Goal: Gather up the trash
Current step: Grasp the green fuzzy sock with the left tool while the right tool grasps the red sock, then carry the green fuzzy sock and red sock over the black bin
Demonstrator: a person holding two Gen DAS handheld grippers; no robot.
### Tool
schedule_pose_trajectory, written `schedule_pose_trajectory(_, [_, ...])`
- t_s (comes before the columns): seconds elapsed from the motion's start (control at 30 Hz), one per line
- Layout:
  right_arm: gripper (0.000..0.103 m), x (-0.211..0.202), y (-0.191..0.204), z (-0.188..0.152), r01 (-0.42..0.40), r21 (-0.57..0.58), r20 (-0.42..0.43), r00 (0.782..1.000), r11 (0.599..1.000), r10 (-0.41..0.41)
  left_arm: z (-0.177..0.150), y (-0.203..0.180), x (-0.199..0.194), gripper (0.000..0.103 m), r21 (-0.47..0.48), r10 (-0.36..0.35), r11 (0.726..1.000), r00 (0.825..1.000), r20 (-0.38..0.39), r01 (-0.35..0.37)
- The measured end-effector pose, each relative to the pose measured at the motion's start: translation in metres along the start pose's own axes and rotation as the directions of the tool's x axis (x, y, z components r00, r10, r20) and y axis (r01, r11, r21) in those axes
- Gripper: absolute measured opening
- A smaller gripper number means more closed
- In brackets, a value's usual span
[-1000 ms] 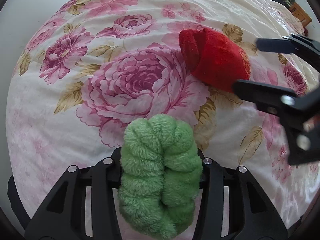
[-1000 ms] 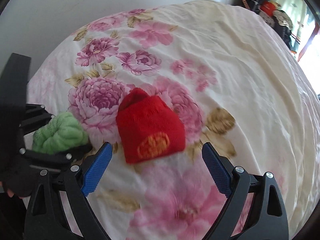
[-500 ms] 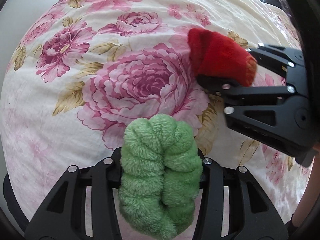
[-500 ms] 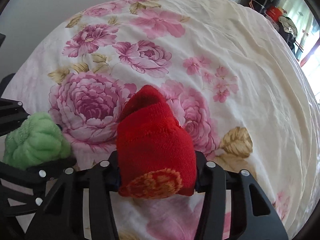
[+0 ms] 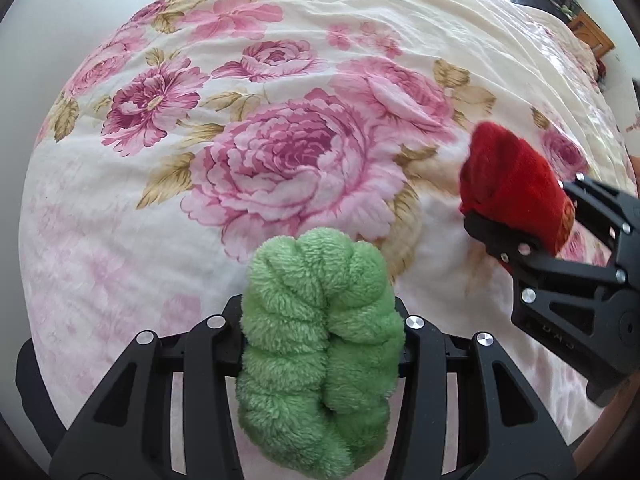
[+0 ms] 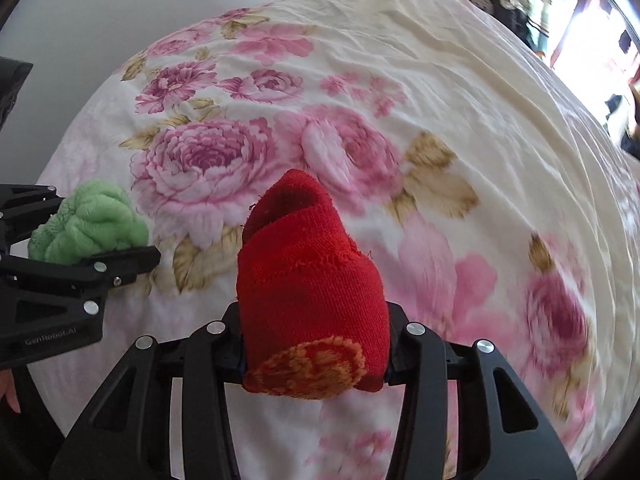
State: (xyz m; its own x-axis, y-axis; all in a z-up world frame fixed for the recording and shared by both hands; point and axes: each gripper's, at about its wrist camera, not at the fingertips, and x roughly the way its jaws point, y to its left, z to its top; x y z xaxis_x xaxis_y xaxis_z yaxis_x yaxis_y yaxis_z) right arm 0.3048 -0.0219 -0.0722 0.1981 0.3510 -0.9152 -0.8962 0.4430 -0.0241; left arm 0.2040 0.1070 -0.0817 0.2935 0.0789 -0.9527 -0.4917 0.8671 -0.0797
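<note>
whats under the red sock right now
Below the red sock, clamped in the right gripper, lies the floral bedsheet. The patch directly beneath it is hidden by the sock.

We see fluffy green plush [image 5: 320,320], coarse red knit cloth [image 6: 312,280], matt black plastic tongs [image 5: 322,350], a smooth, wrinkled cotton-like bedsheet [image 5: 280,80].

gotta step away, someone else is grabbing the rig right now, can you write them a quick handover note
Left gripper: shut on the green fluffy bundle, held above the floral bedsheet.
Right gripper: shut on the red sock, also held over the sheet.
Done: both items are picked up; no other loose items show on the visible sheet.
Left: carry both to wherever the trash goes. No bin or bag shows in either view, so find it first, then release each item.
</note>
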Motion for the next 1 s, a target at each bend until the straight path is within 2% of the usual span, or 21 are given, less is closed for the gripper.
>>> schedule_pose_trajectory(0.2, [0.042, -0.025, 0.013, -0.033, 0.025, 0.081, -0.018, 1.0, 0.996, -0.024, -0.025, -0.011, -0.02, 0.044, 0.049, 0.002, 0.999, 1.0, 0.006, -0.002])
schedule_pose_trajectory(0.57, [0.042, -0.084, 0.05, -0.089, 0.066, 0.156, 0.002, 0.998, 0.986, -0.067, -0.077, -0.049, -0.057, 0.044, 0.17, -0.004, 0.985, 0.999, 0.033, -0.001])
schedule_pose_trajectory(0.8, [0.042, -0.118, 0.069, -0.133, 0.094, 0.242, 0.011, 0.995, 0.966, -0.099, -0.106, -0.067, -0.077, 0.044, 0.252, -0.026, 0.968, 0.999, 0.042, 0.015])
schedule_pose_trajectory(1.0, [0.042, -0.14, 0.085, -0.173, 0.106, 0.331, 0.015, 0.993, 0.938, -0.117, -0.133, -0.086, -0.093, 0.044, 0.347, -0.044, 0.938, 0.997, 0.061, 0.02])
